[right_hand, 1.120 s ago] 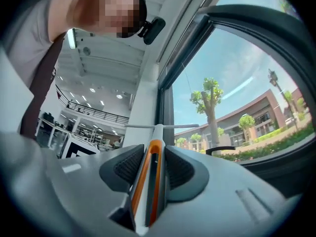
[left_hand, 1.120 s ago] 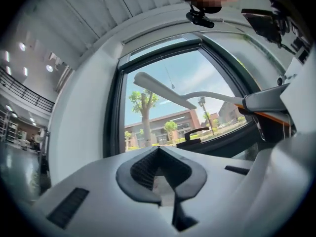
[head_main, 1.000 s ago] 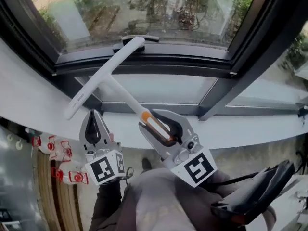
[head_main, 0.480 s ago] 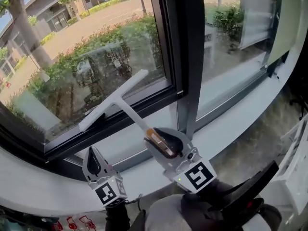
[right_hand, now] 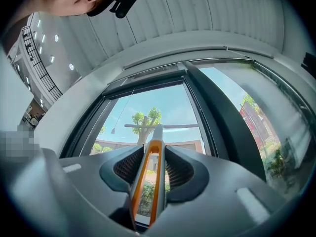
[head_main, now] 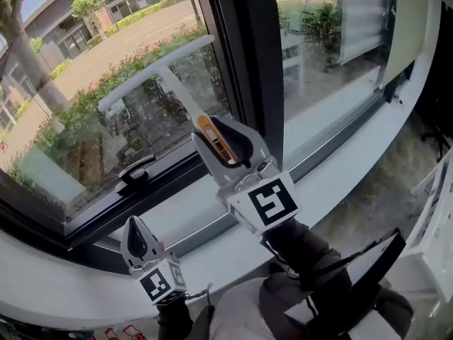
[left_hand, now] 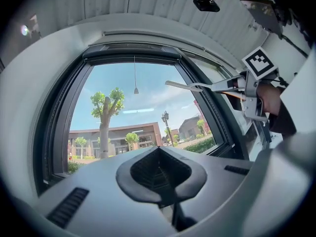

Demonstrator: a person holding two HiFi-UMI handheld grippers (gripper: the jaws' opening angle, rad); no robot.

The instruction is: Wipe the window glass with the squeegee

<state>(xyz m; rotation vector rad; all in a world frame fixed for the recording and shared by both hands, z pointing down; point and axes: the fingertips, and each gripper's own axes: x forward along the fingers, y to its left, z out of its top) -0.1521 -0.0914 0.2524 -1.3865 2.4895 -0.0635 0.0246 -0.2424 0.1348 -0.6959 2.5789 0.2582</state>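
Observation:
A white T-shaped squeegee (head_main: 157, 71) with an orange-striped handle is held up in front of the window glass (head_main: 85, 83); whether its blade touches the pane I cannot tell. My right gripper (head_main: 221, 139) is shut on the handle, seen also as the squeegee (right_hand: 149, 167) running between the right gripper (right_hand: 150, 169) pads toward the blade bar. My left gripper (head_main: 136, 245) hangs low by the sill, shut, its left gripper (left_hand: 159, 174) pads together with nothing between them. From the left gripper view the squeegee (left_hand: 190, 87) shows at upper right.
A thick black window frame post (head_main: 248, 55) stands just right of the squeegee. A black window handle (head_main: 136, 170) sits on the lower frame. The white sill (head_main: 333, 176) curves below. The person's dark sleeve (head_main: 304, 261) and a dark bag lie at the bottom.
My right gripper has lifted the squeegee from the lower frame up onto the middle of the pane. The head view has also swung upward. The left gripper stays low and shut.

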